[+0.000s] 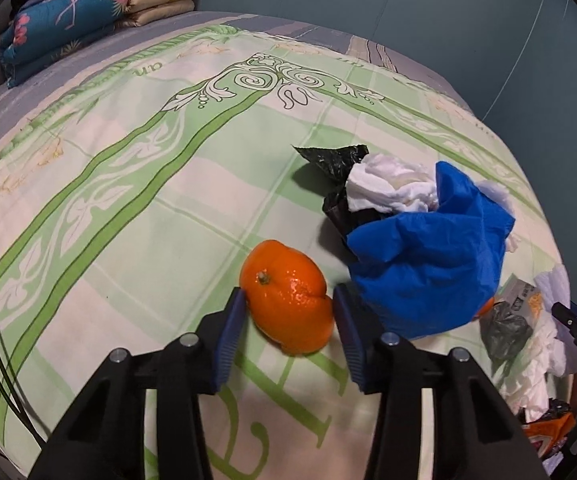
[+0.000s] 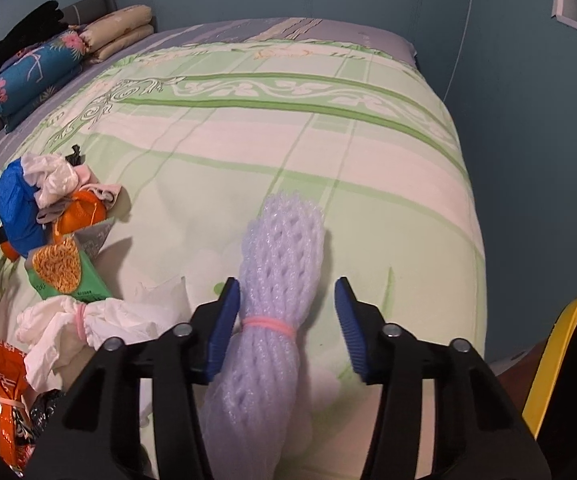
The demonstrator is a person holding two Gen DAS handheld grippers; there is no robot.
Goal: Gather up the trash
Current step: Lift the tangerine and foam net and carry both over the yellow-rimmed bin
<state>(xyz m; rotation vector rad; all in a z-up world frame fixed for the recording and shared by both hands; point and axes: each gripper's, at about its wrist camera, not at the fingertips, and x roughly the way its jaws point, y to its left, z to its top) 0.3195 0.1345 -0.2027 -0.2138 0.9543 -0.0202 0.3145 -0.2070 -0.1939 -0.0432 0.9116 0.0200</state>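
The bed [image 2: 248, 128], under a green-and-cream patterned cover, fills both views, with wide bare cover toward its far edge and the blue wall beyond. A heap of trash [image 1: 428, 240] of blue plastic, white tissue and black bag lies just right of the orange [image 1: 288, 300]. The left claw [image 1: 286, 300] is spread around the orange, its pads at the fruit's sides. The right claw [image 2: 286, 300] is spread around a pale foam net sleeve [image 2: 272, 288] tied with a pink band, touching only the left pad.
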